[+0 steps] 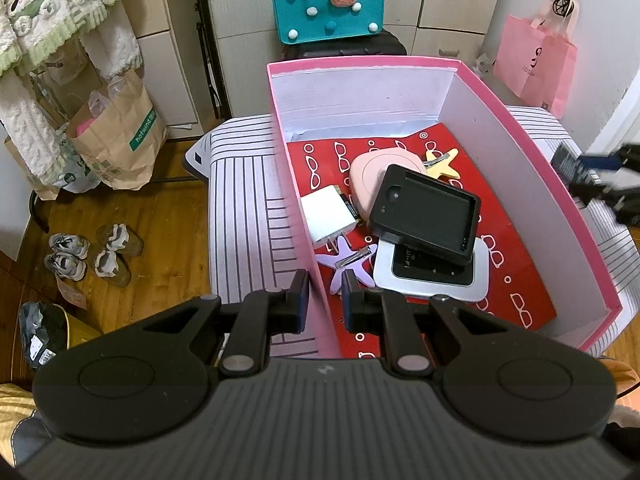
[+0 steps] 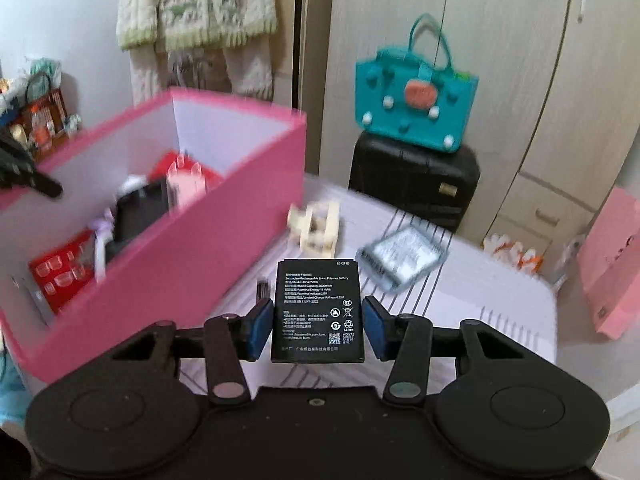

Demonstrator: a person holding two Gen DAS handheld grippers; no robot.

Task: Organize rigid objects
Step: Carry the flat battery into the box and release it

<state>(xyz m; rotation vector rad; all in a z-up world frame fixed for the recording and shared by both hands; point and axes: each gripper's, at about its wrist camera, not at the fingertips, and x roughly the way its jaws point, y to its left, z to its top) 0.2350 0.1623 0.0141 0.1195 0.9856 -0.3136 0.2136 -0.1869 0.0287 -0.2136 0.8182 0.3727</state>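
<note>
1. Left gripper (image 1: 325, 300) sits at lower centre of its view, jaws narrowed onto the pink box (image 1: 298, 208) near wall, pinching it.
2. Box fills the upper left of the right wrist view, holding gadgets.
3. Right gripper (image 2: 318, 326), lower centre, is clamped on the battery (image 2: 318, 310), long axis upright in frame.
4. Box lies up-left of the battery; right hand is nearer for the drop.
5. Another battery (image 2: 402, 258) and a cream clip (image 2: 316, 226) lie on the striped surface (image 2: 500, 300), centre right.

Around you stands a small room with a wooden floor (image 1: 168, 216). Pale wardrobe doors (image 2: 500, 80) fill the far wall. A teal felt bag (image 2: 416, 96) sits on a black suitcase (image 2: 412, 176). Fleecy garments (image 1: 52, 12) hang beside brown paper bags (image 1: 120, 140).
</note>
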